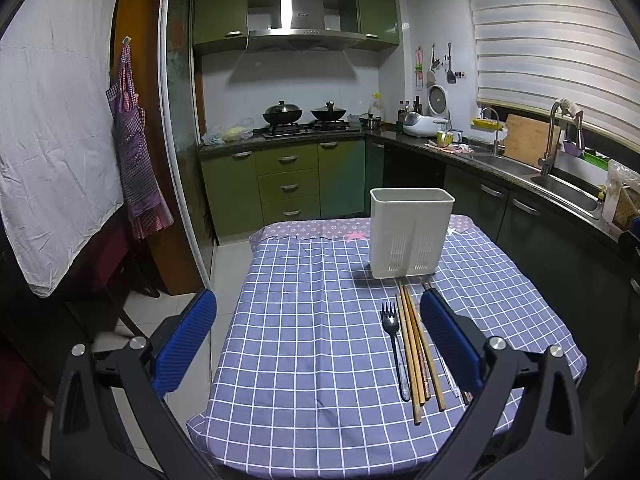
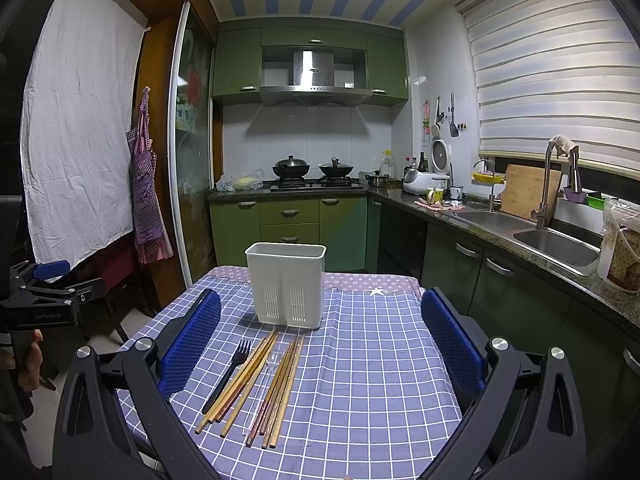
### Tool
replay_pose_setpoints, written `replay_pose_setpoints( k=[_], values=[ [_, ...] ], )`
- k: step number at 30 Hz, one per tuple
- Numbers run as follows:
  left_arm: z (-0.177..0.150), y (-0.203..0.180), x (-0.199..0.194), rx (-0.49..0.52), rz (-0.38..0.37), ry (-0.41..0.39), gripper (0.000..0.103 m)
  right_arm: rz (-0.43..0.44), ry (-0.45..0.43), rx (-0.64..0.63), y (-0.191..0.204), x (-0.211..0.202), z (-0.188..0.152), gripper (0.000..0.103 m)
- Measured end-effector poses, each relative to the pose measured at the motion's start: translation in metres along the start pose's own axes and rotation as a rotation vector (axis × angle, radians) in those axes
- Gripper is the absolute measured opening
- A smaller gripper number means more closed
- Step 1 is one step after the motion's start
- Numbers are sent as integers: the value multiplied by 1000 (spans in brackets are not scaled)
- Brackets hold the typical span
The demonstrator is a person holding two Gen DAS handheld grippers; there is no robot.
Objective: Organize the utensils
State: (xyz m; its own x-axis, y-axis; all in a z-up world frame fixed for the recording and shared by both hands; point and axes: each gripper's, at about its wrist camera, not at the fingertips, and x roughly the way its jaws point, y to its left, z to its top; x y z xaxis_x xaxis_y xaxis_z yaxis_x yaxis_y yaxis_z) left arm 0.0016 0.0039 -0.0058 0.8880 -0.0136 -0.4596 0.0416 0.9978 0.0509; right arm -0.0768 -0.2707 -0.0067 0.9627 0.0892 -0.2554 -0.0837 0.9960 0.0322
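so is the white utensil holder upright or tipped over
Upright: the white utensil holder stands on its base on the checked tablecloth, open top upward. The black fork and chopsticks lie flat before it.

Straight ahead of the tool, beyond the far edge of the checked tablecloth (image 2: pixel 360 360), green cabinets (image 2: pixel 288 220) carry a gas hob with two lidded black woks (image 2: pixel 291 168). A steel range hood (image 2: pixel 314 92) hangs above them. Ahead and to the right, a double sink (image 2: pixel 556 242), a wooden cutting board (image 2: pixel 528 188) and a white rice cooker (image 2: pixel 424 180) line the counter under a striped window blind (image 2: pixel 552 80). To the left, a purple checked apron (image 2: pixel 146 184) hangs beside a white sheet (image 2: pixel 80 120).
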Motion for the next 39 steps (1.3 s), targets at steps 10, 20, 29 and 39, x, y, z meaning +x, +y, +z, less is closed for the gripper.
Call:
replay_pose_setpoints(
  k=[10, 20, 29, 39],
  values=[
    [0, 0, 0, 2, 0, 1, 97, 1, -1, 4, -1, 1, -1, 99],
    [0, 1, 0, 2, -2, 3, 97, 2, -3, 9, -4, 1, 0, 99],
    [-3, -2, 0, 7, -3, 7, 97, 1, -4, 11, -3, 1, 0, 99],
    [-3, -4, 1, 8, -3, 12, 97, -1, -1, 9, -2, 1, 0, 99]
  ],
)
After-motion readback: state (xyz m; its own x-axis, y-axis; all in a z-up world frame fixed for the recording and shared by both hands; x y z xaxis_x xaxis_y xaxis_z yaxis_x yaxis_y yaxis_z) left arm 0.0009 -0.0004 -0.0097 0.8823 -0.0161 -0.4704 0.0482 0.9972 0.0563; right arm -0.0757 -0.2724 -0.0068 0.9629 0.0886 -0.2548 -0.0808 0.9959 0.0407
